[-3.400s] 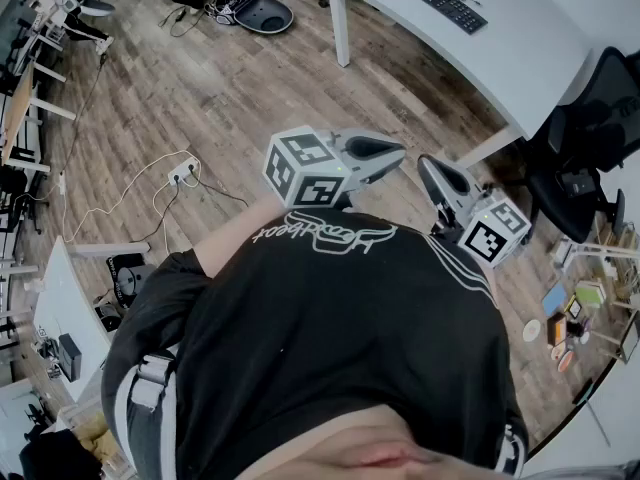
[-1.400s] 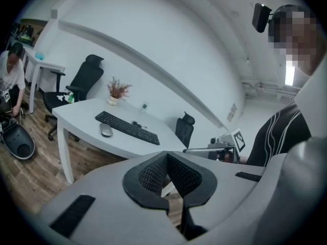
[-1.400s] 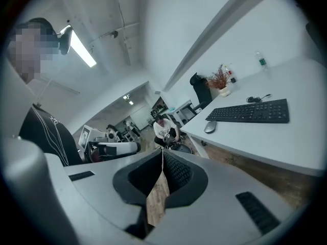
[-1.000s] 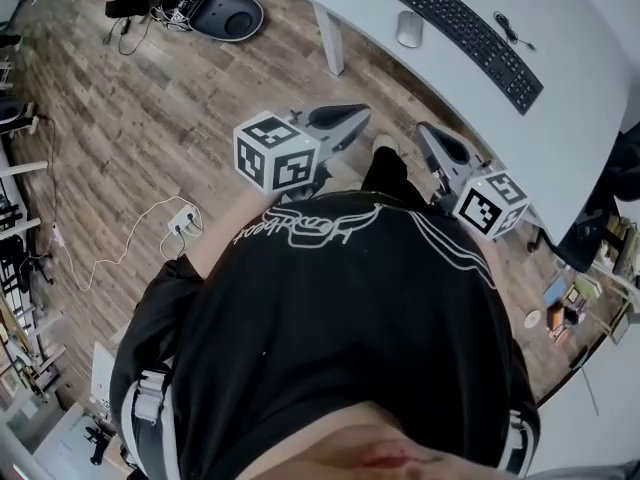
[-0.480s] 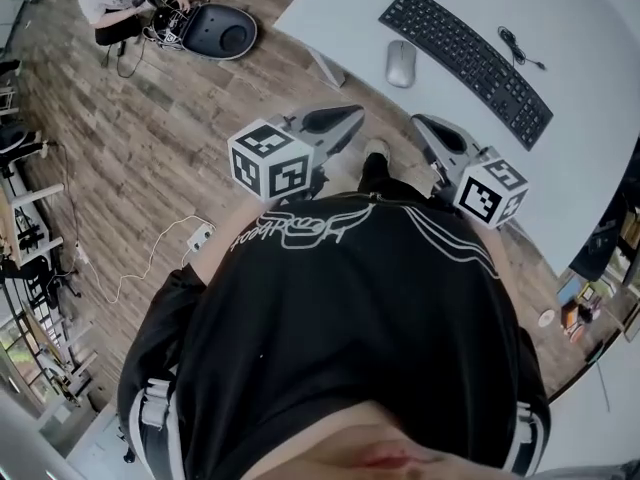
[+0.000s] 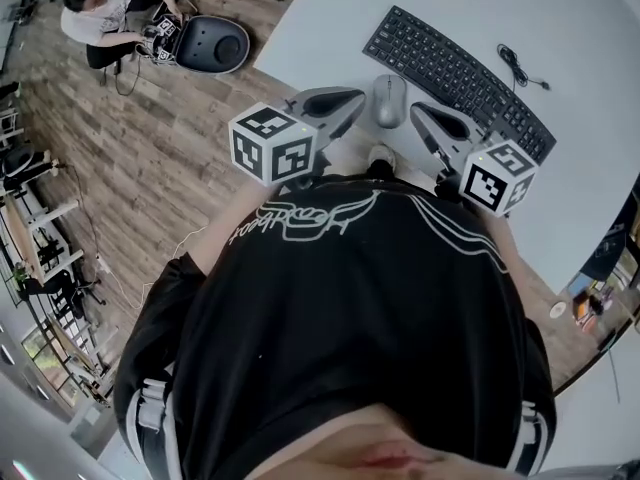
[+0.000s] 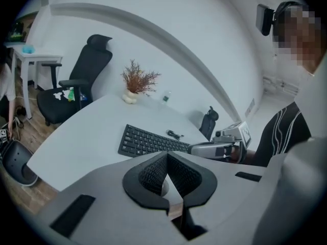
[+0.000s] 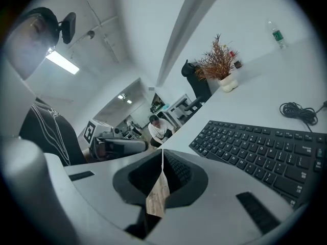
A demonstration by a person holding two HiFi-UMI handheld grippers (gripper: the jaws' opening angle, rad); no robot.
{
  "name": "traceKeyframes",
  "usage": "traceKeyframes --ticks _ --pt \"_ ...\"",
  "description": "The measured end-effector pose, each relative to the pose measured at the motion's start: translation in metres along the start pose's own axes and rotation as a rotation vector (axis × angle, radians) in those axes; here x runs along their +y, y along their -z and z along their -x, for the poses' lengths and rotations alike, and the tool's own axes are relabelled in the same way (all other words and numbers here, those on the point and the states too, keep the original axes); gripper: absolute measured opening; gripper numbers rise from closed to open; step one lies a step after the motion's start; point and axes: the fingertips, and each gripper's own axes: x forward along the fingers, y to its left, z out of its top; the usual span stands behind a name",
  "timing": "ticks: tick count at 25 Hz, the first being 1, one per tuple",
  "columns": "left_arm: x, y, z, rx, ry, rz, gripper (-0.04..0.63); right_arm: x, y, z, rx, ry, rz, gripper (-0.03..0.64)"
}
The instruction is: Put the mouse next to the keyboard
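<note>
Jaws of the left hand-held gripper are clenched, their black ribbed pads meet at the tip and nothing is held between them. The right hand-held gripper is clenched in the same way and is also empty. In the head view both point forward over the near edge of the curved white worktop, left one on the left, right one on the right, each with its cube of square markers towards the person.

The grey oval computer mouse lies on the worktop between the two tips, apart from both, and just beside the near long edge of the flat black keyboard. Behind the keyboard lies a small coiled black cable.

Further back on the worktop stand a dried reddish plant in a pale vase and a small clear bottle. A black office chair stands at the far side. On the wooden floor, well apart, a person in a white shirt sits.
</note>
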Motion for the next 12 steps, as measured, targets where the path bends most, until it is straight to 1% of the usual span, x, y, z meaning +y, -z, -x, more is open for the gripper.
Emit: traceKeyframes --ticks 3,6,9,12 --pt "0.010 -0.011 -0.003 0.016 0.008 -0.005 0.006 -0.002 -0.006 -0.001 -0.010 0.018 0.000 0.011" --pt "0.024 -0.016 -0.006 0.045 0.025 -0.016 0.006 -0.005 -0.005 -0.002 -0.019 0.075 -0.008 0.011" --pt "0.033 -0.017 -0.009 0.085 0.082 -0.035 0.006 -0.007 -0.001 -0.008 -0.045 0.139 -0.041 0.011" --pt "0.039 -0.014 -0.008 0.143 0.157 -0.067 0.006 -0.005 0.000 -0.017 -0.091 0.214 -0.070 0.011"
